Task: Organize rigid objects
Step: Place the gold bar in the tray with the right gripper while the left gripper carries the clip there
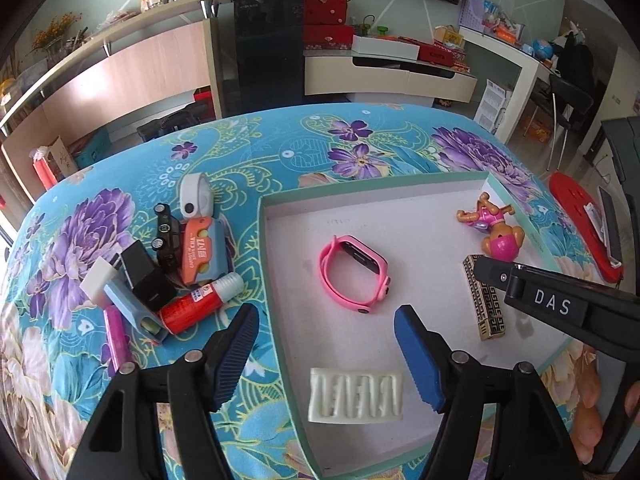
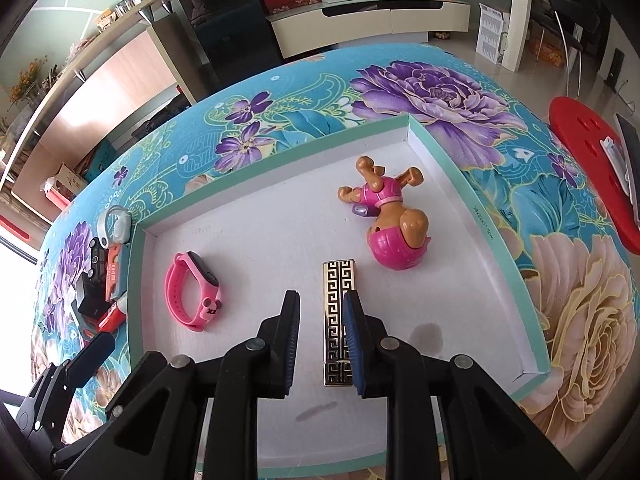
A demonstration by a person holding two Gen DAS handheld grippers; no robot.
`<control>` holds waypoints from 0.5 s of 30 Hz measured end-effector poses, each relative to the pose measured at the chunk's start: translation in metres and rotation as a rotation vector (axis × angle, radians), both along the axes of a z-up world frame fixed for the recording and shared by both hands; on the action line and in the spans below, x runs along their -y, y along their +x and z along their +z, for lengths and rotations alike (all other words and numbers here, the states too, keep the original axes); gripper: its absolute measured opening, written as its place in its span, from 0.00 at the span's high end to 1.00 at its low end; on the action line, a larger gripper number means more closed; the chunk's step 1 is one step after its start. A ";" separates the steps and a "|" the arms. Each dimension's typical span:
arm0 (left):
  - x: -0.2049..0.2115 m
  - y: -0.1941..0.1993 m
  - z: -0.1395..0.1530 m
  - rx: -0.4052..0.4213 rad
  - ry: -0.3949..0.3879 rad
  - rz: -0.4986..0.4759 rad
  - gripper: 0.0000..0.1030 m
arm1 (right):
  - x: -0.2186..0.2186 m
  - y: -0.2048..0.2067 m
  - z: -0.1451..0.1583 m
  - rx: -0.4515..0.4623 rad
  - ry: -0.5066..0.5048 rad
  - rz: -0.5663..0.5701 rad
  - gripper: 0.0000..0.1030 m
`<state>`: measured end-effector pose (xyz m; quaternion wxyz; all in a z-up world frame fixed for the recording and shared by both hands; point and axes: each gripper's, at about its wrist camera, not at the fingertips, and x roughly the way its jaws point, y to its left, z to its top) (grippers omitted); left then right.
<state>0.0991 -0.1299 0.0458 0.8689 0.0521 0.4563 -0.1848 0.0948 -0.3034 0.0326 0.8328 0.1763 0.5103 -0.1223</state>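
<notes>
A shallow white tray with a green rim (image 1: 280, 200) (image 2: 424, 136) lies on the flowered table. In it lie a pink watch (image 1: 354, 276) (image 2: 194, 292), a toy dog (image 1: 494, 224) (image 2: 390, 216), a gold-and-black patterned bar (image 1: 486, 304) (image 2: 338, 288) and a white ridged block (image 1: 354, 396). My left gripper (image 1: 326, 356) is open and empty over the tray's left rim. My right gripper (image 2: 322, 344) is open with its jaws on both sides of the bar, which rests on the tray floor.
A pile of loose objects lies left of the tray: a red tube (image 1: 196, 304), an orange-and-blue case (image 1: 204, 252), a black toy car (image 1: 166, 236), a black box (image 1: 146, 280), a white band (image 1: 194, 196). A red stool (image 2: 592, 160) stands to the right.
</notes>
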 end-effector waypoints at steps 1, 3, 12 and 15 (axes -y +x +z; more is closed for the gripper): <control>-0.005 0.001 0.002 0.004 -0.005 0.014 0.28 | -0.001 0.000 0.000 0.000 -0.001 0.003 0.61; -0.014 0.004 0.003 0.008 -0.014 0.046 0.28 | -0.003 0.002 0.000 0.002 -0.003 0.008 0.53; -0.071 0.024 -0.007 -0.021 -0.020 0.254 0.05 | -0.022 0.011 -0.003 0.002 -0.029 0.060 0.33; -0.088 0.028 -0.012 -0.024 0.000 0.316 0.00 | -0.027 0.015 -0.005 0.001 -0.026 0.076 0.33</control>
